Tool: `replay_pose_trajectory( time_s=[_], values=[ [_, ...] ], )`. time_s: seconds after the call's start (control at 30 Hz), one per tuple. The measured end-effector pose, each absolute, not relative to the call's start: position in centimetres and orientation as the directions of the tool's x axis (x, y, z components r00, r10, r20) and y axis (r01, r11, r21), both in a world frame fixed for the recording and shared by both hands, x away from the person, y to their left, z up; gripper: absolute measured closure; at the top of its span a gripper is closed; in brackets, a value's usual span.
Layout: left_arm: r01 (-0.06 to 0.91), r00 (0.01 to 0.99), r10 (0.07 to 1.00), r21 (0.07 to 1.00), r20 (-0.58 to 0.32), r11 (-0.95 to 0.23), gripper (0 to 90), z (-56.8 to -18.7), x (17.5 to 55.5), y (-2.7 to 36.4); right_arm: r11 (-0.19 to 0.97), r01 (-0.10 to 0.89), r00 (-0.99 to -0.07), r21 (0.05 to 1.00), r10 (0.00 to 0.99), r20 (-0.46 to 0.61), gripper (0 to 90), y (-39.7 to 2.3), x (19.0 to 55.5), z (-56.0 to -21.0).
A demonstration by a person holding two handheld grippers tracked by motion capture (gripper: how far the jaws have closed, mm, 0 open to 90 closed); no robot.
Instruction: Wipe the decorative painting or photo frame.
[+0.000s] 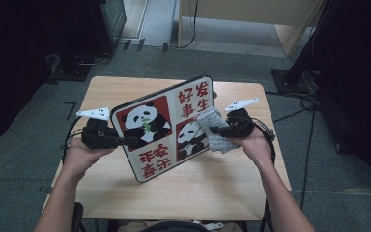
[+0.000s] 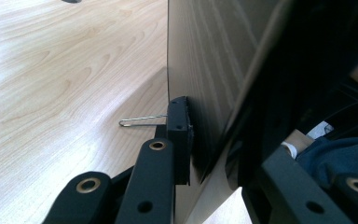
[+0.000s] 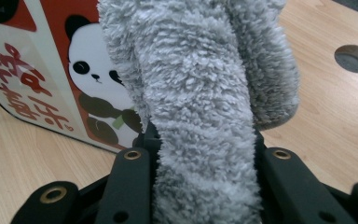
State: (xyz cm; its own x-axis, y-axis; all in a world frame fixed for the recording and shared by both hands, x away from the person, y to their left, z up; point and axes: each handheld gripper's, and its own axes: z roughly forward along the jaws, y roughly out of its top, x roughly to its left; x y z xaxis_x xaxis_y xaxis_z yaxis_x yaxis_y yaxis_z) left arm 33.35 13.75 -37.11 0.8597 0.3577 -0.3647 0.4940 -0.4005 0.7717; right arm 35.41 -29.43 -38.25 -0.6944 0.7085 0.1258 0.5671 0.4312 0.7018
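Wiping a propped panda board with a fluffy cloth.

At left, left gripper (image 1: 125, 141) clamped shut on the near edge of the panda board (image 1: 162, 130), holding it tilted up off the table (image 1: 125, 87) with its lower corner resting on the wood just ahead of the jaws. Stiff, flat, probably light but smooth-faced and apt to pivot or slip; best pinched deep on the edge, as here, with the corner left bearing on the table. At right, right gripper (image 1: 216, 129) closed tight on a bunched grey cloth (image 1: 212, 128), pressed against the board's printed face straight ahead of the jaws. Soft, plush, compressible; safest gripped at the gathered middle so loose ends trail clear.
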Motion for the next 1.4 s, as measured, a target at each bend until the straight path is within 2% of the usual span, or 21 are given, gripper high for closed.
replay_pose_trajectory(
  time_s=[0.57, 0.83, 1.2, 1.4],
  values=[
    [0.495, 0.86, 0.351, 0.771, -0.37, -0.401, 78.0, -37.1, 33.4, 13.7, 0.443, 0.631, -0.674, 0.637, 0.72, 0.167, 66.3, -29.5, 34.9, -41.6],
    [0.495, 0.86, 0.353, 0.768, -0.368, -0.407, 78.1, -37.0, 33.4, 13.6, 0.423, 0.641, -0.67, 0.641, 0.716, 0.196, 66.2, -30.1, 34.7, -43.3],
    [0.491, 0.864, 0.34, 0.767, -0.371, -0.413, 77.6, -37.1, 33.6, 13.7, 0.421, 0.695, -0.644, 0.583, 0.725, 0.243, 66.0, -30.0, 34.2, -46.1],
    [0.489, 0.866, 0.335, 0.768, -0.372, -0.413, 77.5, -37.1, 33.7, 13.7, 0.442, 0.694, -0.651, 0.568, 0.723, 0.232, 66.0, -30.2, 34.0, -47.2]
  ],
)
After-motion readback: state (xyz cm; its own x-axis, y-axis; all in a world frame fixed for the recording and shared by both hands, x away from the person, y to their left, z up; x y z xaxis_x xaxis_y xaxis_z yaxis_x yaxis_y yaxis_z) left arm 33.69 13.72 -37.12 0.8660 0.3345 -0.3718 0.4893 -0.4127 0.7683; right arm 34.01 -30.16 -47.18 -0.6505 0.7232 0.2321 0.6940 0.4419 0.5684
